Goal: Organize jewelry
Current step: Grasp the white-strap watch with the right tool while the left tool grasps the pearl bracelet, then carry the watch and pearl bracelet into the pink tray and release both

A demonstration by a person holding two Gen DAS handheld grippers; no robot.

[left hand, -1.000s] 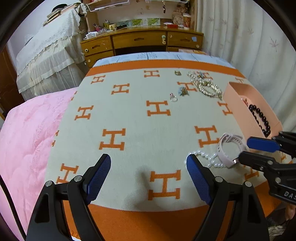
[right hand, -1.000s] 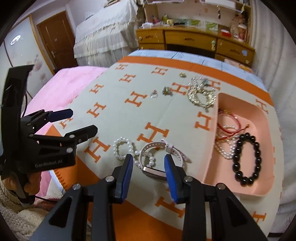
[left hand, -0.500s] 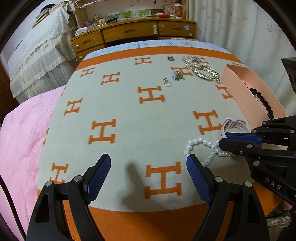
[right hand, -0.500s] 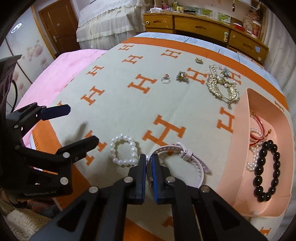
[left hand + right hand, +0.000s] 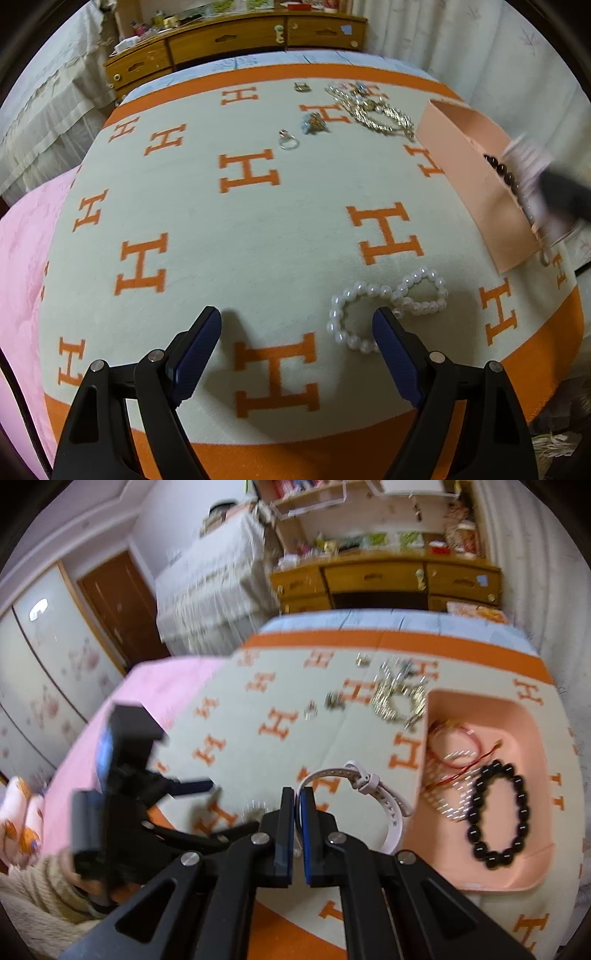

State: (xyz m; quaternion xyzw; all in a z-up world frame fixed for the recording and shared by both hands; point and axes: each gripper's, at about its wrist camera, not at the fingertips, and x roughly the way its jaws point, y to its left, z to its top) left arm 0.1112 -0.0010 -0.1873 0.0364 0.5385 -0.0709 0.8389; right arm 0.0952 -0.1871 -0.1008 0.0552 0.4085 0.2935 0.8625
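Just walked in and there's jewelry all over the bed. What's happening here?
A person with a gripper in each hand is sorting jewelry into the pink tray. The right gripper is shut on the pale watch strap, carrying it beside the tray, where a black bead bracelet lies. The left gripper hangs open by the pearl bracelets on the blanket.

Right gripper [image 5: 565,195] a motion-blurred streak, pale strap [image 5: 528,166] smeared — far trinkets [image 5: 397,699] too blurred to identify

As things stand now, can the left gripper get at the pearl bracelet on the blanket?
Probably yes. The left gripper has its jaws wide open, and the pearl bracelet lies free on the blanket just by its right jaw. Nothing covers it; a small shift sideways seems enough.
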